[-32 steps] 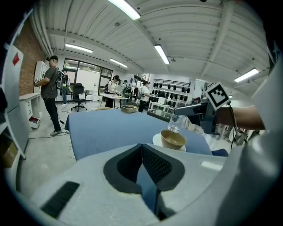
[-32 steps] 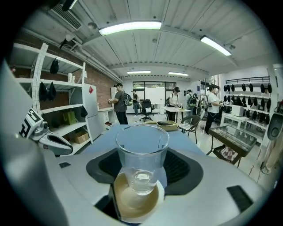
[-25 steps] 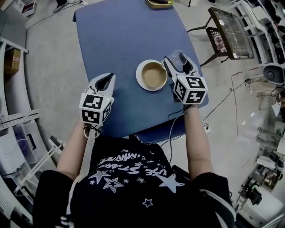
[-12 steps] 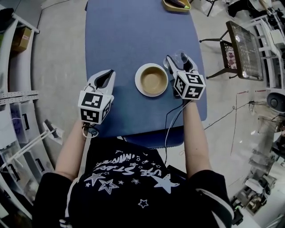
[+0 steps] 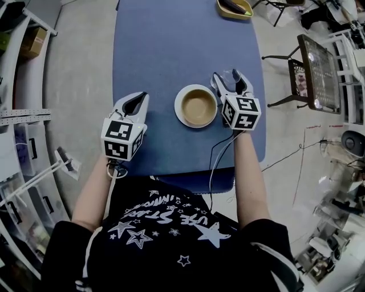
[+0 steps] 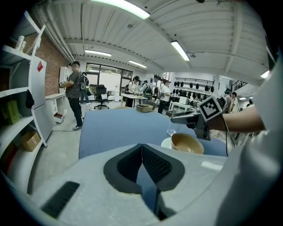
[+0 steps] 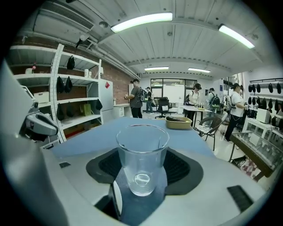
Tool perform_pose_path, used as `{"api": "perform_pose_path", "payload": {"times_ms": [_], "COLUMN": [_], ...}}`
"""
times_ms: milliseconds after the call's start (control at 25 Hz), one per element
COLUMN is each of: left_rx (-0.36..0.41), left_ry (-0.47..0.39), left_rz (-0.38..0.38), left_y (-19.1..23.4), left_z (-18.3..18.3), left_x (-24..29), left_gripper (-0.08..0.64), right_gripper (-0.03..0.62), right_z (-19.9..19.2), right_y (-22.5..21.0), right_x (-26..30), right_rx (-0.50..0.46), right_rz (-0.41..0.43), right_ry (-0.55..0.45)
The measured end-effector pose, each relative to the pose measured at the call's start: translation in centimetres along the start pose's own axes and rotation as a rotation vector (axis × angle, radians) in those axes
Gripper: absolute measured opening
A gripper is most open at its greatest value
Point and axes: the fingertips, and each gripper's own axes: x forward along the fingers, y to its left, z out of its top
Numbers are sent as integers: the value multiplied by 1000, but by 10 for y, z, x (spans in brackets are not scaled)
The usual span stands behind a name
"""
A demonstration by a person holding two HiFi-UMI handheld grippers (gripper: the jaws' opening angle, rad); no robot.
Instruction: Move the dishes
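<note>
A tan bowl (image 5: 197,105) sits on a white saucer (image 5: 181,117) near the front of the blue table (image 5: 165,45). A clear empty glass (image 5: 230,76) stands upright just right of the bowl, between the jaws of my right gripper (image 5: 230,80), which is shut on it. In the right gripper view the glass (image 7: 141,150) fills the gap of the right gripper (image 7: 141,172), its base on the tabletop. My left gripper (image 5: 134,103) is shut and empty, left of the bowl at the table's left edge. From the left gripper (image 6: 142,152) the bowl (image 6: 187,143) shows at right.
An olive tray (image 5: 234,8) with a dark item lies at the table's far end. A metal chair (image 5: 311,63) stands right of the table. Shelving (image 5: 17,171) lines the left wall. People stand in the room behind the table (image 7: 138,103).
The head view has shifted a little. Both grippers, the glass and the bowl keep their places on the table.
</note>
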Motion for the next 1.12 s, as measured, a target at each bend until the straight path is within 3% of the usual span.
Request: {"api": "perform_pose_path", "payload": {"times_ms": [520,960,1120], "left_rx": [38,77,94], "left_ry": [-17,-27,-20], "left_rz": [-33,-101,-126], "left_y": [-1,-6,-12], "left_z": [9,3,1], "left_x": [-11,-33,-38], "left_gripper": [20,20,20], "right_gripper": [296,293,248], "right_z": [-3,-40,-51], "right_y": [10,38,51], "right_x": [-11,-57,-66], "right_rx": [33,199,218], "right_rz": [-22,-89,-88], "right_ry": [29,76,115]}}
